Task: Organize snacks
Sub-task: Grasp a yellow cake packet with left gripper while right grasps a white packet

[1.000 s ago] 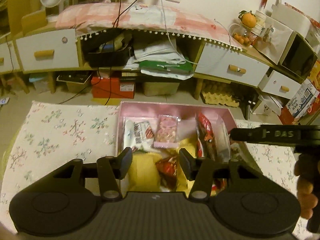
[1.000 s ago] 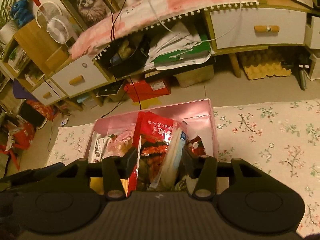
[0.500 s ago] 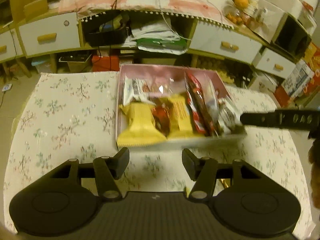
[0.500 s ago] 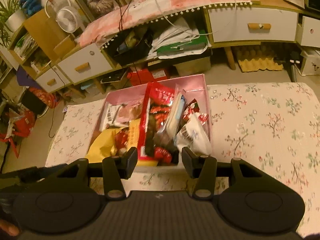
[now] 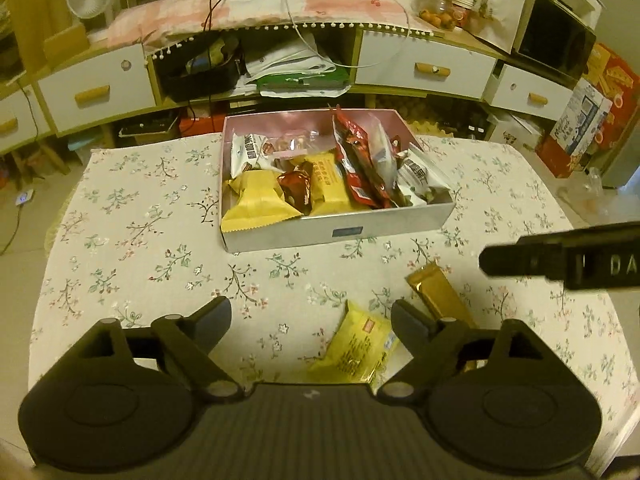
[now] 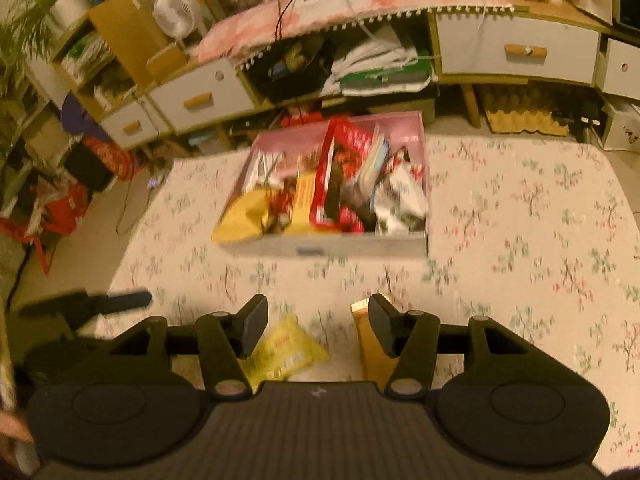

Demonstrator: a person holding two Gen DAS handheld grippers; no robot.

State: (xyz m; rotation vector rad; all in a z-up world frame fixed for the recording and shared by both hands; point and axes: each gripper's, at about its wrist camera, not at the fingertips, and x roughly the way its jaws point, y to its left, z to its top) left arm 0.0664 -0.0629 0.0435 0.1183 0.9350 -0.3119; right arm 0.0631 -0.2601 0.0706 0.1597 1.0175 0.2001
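Left wrist view: The left gripper (image 5: 311,315) hangs above the bench (image 5: 132,240), which is covered with a floral cloth. Its jaws stand wide apart and have just been opening; nothing is between them. A pink box (image 5: 340,236) sits toward the far edge of the bench, packed with snack packets: yellow, red and white wrappers, several standing on edge. Two snacks lie loose on the cloth near the camera: a yellow packet (image 5: 356,350), just inside the right-hand finger, and a gold bar (image 5: 438,298), partly hidden behind that finger. The right gripper's finger enters from the right edge, above the cloth and clear of both snacks.

Right wrist view: The picture is motion-blurred. The right gripper (image 6: 318,326) hangs above the bench with its jaws partly apart, having just opened slightly; they grip nothing. The yellow packet (image 6: 286,350) lies on the cloth beside the left-hand finger; the gold bar (image 6: 370,346) lies partly behind the right-hand finger. The pink box (image 6: 360,246) stands farther off, near the middle of the bench. The left gripper (image 6: 96,304) shows at the left edge.
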